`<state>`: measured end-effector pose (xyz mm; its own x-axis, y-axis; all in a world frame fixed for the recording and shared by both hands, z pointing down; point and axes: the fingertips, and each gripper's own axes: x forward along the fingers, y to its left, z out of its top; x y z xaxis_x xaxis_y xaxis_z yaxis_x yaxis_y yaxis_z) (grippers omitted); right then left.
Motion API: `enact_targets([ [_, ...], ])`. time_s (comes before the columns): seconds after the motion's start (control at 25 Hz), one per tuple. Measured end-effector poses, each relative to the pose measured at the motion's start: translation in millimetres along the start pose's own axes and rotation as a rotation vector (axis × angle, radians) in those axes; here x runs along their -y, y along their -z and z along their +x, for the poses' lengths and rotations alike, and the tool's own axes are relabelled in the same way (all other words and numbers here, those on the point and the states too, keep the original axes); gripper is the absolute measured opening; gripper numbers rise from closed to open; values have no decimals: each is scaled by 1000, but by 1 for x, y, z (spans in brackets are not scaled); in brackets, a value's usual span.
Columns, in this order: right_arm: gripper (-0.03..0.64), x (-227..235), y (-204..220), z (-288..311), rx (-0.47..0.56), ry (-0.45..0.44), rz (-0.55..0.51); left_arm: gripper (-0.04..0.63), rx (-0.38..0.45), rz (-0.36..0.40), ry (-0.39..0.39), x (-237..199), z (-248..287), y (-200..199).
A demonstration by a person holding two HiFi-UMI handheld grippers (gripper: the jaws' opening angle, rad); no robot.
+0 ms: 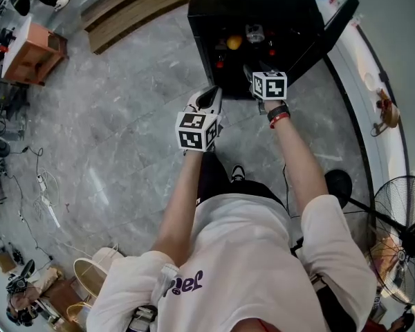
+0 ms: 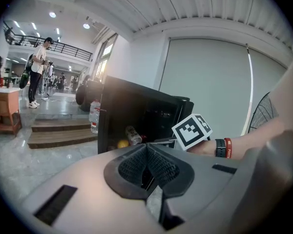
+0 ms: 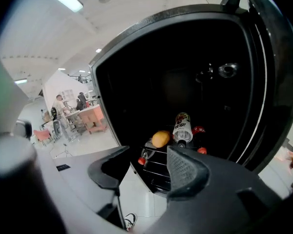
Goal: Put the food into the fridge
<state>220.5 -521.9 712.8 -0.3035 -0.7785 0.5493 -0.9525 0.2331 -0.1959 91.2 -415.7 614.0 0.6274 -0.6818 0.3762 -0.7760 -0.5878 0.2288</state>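
A small black fridge (image 1: 263,5) stands on the floor with its door (image 1: 335,30) swung open to the right. On its wire shelf lie a yellow-orange fruit (image 3: 160,139), a labelled bottle (image 3: 182,126) and red-capped bottles (image 3: 142,160). My right gripper (image 3: 146,152) hangs just in front of the opening, open, with nothing between its fingers. My left gripper (image 2: 147,147) is held further back and to the left, its pads together and empty. In the head view the right gripper (image 1: 252,75) is at the fridge mouth and the left gripper (image 1: 211,97) is beside it.
Wooden steps (image 1: 131,5) lie left of the fridge, and a water bottle (image 2: 94,116) stands by its side. A wooden table (image 1: 31,50) is at far left, cables (image 1: 45,192) trail on the floor, and a fan (image 1: 401,213) stands at right. A person (image 2: 39,67) stands far off.
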Motion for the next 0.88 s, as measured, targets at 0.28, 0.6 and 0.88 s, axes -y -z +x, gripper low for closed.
enact_targets([
  [0.28,195,-19,13,-54,14,5,-15,18,9,24,-17,17,-37,7],
  [0.6,146,-24,17,-111,44,19,-35,18,26,41,-41,30,-70,14],
  [0.88,120,-35,18,-162,98,21,-15,18,49,62,-43,47,-100,12],
])
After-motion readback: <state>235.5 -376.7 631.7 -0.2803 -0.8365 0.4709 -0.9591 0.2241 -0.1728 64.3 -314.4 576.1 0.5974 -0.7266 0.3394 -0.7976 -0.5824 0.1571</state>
